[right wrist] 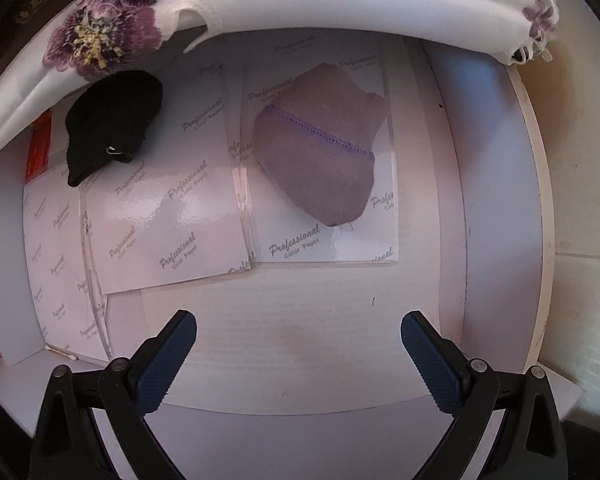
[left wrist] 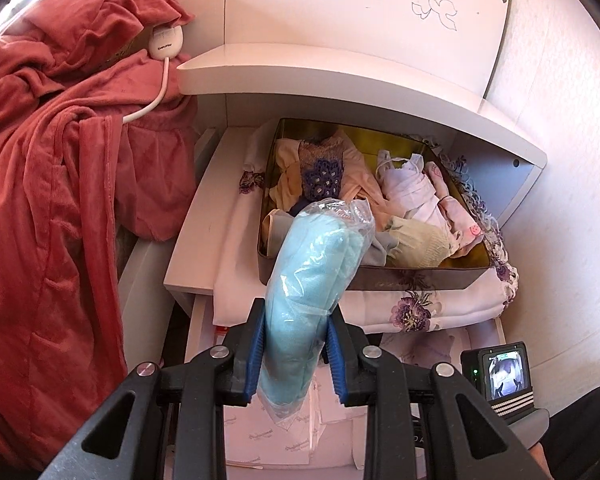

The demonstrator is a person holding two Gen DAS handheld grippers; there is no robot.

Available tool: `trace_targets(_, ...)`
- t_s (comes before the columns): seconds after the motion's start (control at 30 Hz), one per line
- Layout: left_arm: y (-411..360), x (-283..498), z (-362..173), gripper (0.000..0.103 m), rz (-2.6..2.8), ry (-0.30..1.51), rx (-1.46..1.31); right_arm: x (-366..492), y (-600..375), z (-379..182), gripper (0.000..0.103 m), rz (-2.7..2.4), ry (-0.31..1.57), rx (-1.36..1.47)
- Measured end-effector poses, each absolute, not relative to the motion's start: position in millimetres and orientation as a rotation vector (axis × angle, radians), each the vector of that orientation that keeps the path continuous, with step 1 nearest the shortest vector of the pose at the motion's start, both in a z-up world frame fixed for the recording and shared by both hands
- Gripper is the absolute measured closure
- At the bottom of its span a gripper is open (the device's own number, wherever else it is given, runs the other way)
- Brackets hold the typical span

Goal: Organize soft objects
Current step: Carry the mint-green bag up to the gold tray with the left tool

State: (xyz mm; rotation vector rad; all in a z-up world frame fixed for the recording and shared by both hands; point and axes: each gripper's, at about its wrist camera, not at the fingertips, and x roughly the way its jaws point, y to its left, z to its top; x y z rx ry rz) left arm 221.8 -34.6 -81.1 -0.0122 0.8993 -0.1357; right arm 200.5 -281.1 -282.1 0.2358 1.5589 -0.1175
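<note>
Clamped in the left gripper (left wrist: 296, 344), the plastic-wrapped pale-blue cloth roll (left wrist: 312, 280) should be lowered gently into the dark fabric-filled box (left wrist: 380, 276) at frame centre; the right gripper (right wrist: 299, 356) is spread, holding nothing.

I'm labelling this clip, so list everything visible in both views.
bagged cloth: one, pale blue, clamped in left gripper
box: one, dark, on shelf, full of folded clothes
flowered cloth: one, white and purple, under box
robe: one, red, heaped at left
sock: one, grey, on paper pack in drawer
black sock: one, drawer's left
paper packs: several, white, drawer floor
left gripper: shut
right gripper: open, above drawer
</note>
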Motion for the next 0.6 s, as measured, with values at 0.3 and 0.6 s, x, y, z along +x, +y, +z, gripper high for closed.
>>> trace_targets(0.3, -43, 223, -76, 0.076, -0.131, 0.896, 0.02, 203, -286, -290, 0.0, -0.1, 1.567, 0.255)
trace_targets(0.6, -35, 244, -67, 0.076, -0.156, 0.92, -0.08, 204, -285, -290, 0.0, -0.087, 1.57, 0.284)
